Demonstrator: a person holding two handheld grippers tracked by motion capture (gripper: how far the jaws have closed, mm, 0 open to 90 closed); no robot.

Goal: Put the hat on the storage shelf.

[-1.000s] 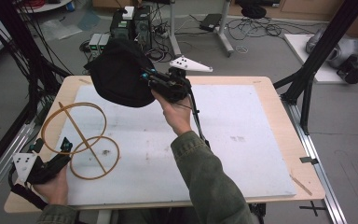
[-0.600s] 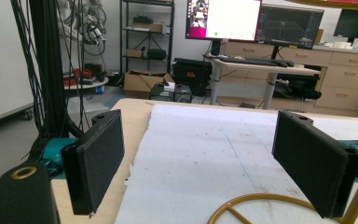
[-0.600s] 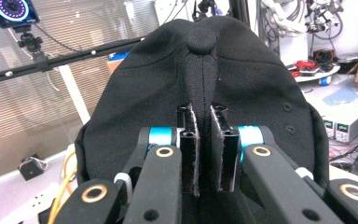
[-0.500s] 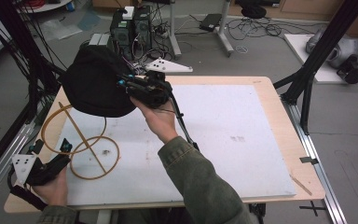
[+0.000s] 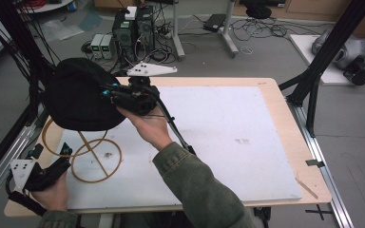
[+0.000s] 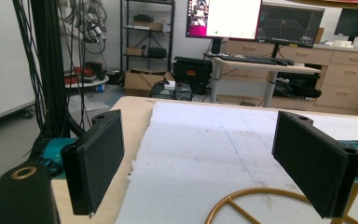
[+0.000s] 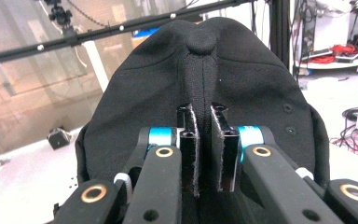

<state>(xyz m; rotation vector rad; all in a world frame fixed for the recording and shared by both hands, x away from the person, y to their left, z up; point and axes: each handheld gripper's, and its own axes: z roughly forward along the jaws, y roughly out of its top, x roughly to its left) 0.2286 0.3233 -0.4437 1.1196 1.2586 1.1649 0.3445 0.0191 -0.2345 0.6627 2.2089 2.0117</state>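
- The right tongs [image 5: 105, 91] pinch a fold of a black cap [image 5: 78, 99], jaws nearly together on the cloth; the cap hangs raised above the table's far left part, over the top ring of a gold wire stand [image 5: 92, 154].
- The left tongs [image 5: 52, 159] rest at the near left corner, jaws spread wide with nothing between them, just beside the stand's base ring.
- To the right of both tongs the white foam sheet [image 5: 228, 142] lies bare up to the wooden table edge [image 5: 290, 123].
- No readable writing can be made out; the monitors [image 6: 223, 18] ahead of the left tongs are too small to read.
- Grey floor, cables and black frame posts surround the table.
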